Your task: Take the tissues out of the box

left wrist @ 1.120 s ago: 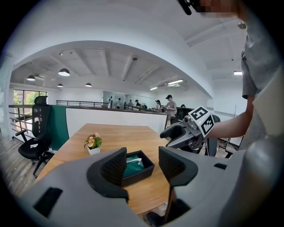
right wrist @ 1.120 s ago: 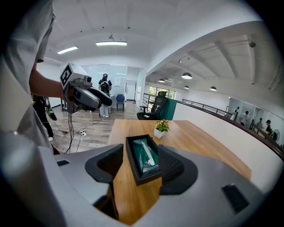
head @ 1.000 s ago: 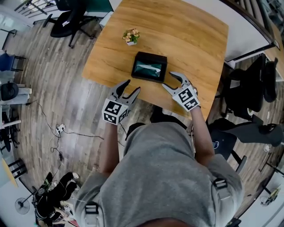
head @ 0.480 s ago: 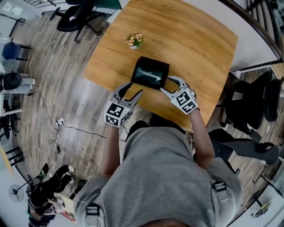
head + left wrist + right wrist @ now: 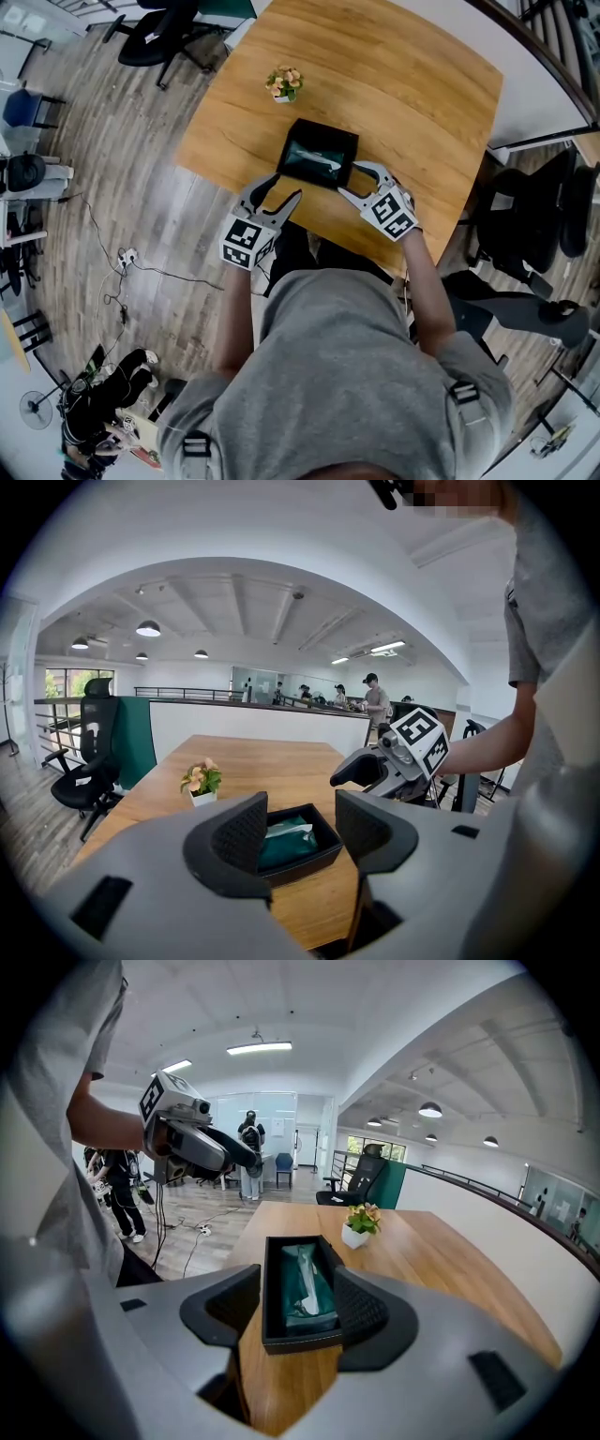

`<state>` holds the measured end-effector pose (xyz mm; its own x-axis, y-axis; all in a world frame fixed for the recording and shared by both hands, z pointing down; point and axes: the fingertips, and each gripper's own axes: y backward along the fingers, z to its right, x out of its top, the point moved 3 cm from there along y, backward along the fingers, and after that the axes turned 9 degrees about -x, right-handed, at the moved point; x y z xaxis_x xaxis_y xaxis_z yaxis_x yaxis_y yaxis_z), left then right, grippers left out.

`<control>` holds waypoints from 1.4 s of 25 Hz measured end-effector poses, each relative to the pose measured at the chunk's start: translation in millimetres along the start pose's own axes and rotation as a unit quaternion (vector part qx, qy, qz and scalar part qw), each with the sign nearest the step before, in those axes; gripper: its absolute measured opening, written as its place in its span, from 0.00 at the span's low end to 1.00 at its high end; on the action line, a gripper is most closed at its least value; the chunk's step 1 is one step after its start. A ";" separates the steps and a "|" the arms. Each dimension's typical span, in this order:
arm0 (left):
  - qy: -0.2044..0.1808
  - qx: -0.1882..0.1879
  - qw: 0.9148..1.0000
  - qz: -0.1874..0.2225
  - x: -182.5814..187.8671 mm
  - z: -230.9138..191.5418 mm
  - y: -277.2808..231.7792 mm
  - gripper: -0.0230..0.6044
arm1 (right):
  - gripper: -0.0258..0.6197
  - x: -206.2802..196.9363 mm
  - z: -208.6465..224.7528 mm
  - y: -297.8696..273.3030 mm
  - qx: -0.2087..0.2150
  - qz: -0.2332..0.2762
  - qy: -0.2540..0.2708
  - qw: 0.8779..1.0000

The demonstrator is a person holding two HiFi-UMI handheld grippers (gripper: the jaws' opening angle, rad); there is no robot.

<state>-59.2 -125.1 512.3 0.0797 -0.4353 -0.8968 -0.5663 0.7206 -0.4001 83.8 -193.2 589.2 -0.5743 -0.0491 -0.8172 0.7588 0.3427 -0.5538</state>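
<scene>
Right gripper view: teal tissue pack point(image 5: 302, 1283) lies in the black open rectangular box point(image 5: 295, 1342) near the wooden table point(image 5: 450, 1269) edge. Left gripper point(image 5: 284, 187) and right gripper point(image 5: 352, 178) both spread, empty. Risk, I judge: pulling drags the light box along.

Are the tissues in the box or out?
In: the green tissue pack lies inside the open-topped black box.

A green tissues pack point(image 5: 314, 159) lies flat inside the open black box point(image 5: 320, 131).
</scene>
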 end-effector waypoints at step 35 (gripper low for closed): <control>-0.010 -0.124 0.990 -0.070 -23.3 -107.7 -22.8 0.42 | 0.45 -15.5 -10.2 -141.3 -0.003 -0.143 0.024 0.989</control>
<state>-136.5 -189.6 562.6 0.1857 -0.5093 -0.8403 -0.7318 0.4990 -0.4642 -17.7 -231.3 681.8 -0.7790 -0.1005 -0.6190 0.5619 0.3264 -0.7601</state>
